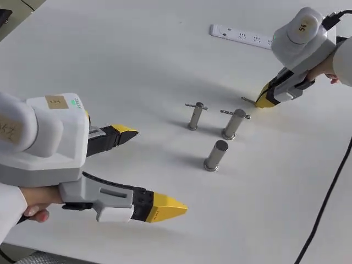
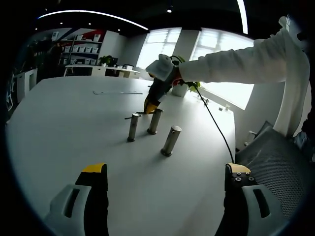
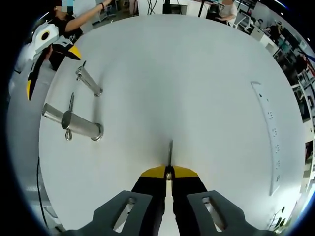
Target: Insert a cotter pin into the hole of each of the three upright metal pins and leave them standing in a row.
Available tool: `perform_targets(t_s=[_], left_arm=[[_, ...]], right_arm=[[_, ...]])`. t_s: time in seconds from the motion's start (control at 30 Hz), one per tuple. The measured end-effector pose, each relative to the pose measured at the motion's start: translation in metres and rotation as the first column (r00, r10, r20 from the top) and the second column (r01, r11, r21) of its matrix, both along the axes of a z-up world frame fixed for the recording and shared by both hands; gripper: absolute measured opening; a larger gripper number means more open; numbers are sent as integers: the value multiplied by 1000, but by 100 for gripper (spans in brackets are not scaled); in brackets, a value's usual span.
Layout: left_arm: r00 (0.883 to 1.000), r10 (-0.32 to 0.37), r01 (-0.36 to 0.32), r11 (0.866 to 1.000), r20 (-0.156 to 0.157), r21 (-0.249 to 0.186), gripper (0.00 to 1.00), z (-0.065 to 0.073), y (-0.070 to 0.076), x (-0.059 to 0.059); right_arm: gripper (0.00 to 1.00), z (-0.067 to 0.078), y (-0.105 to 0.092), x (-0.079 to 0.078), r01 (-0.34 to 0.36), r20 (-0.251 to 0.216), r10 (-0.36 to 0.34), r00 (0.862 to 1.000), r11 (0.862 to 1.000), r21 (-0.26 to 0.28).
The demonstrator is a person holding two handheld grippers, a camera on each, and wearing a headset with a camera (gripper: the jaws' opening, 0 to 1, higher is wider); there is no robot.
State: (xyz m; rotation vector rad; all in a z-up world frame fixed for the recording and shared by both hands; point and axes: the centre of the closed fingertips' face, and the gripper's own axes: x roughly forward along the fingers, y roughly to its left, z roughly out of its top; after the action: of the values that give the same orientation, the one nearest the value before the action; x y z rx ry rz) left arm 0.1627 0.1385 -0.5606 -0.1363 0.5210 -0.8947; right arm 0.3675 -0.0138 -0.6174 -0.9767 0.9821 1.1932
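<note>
Your right gripper (image 3: 169,173) pinches a cotter pin (image 3: 170,153) for the bare metal pin (image 1: 215,155); your left gripper (image 2: 166,169) gapes open, empty.

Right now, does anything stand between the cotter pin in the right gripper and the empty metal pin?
Yes. One fitted metal pin stands roughly on the line from the held cotter pin to the empty pin.

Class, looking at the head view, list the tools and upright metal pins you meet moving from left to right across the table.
Left tool, first cottered metal pin, bare metal pin, second cottered metal pin, right tool gripping a loose cotter pin.
</note>
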Motion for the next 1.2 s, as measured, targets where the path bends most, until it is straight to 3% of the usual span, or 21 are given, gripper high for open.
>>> perform_targets(t_s=[0.2, 0.43, 0.67, 0.8, 1.07, 1.2], left_arm=[[1000, 12, -12, 1000, 1, -7, 98, 1, 2, 3], [1000, 17, -17, 1000, -10, -16, 97, 2, 1, 3], [1000, 16, -16, 1000, -10, 2, 96, 4, 5, 3], [1000, 16, -16, 1000, -7, 11, 96, 5, 6, 3], [1000, 11, -11, 1000, 0, 15, 95, 10, 3, 3], [1000, 7, -8, 1000, 14, 10, 92, 16, 0, 5]], right_arm=[[0, -1, -2, 5, 62, 4, -62, 998, 998, 8], [0, 1, -1, 7, 48, 40, -51, 998, 997, 68], [0, 3, 1, 8, 28, 89, -31, 996, 999, 35], [0, 16, 7, 9, 30, 98, -37, 994, 997, 74], [0, 38, 13, 2, -43, 142, 25, 990, 992, 122], [0, 55, 14, -15, -73, 172, 45, 984, 985, 159]])
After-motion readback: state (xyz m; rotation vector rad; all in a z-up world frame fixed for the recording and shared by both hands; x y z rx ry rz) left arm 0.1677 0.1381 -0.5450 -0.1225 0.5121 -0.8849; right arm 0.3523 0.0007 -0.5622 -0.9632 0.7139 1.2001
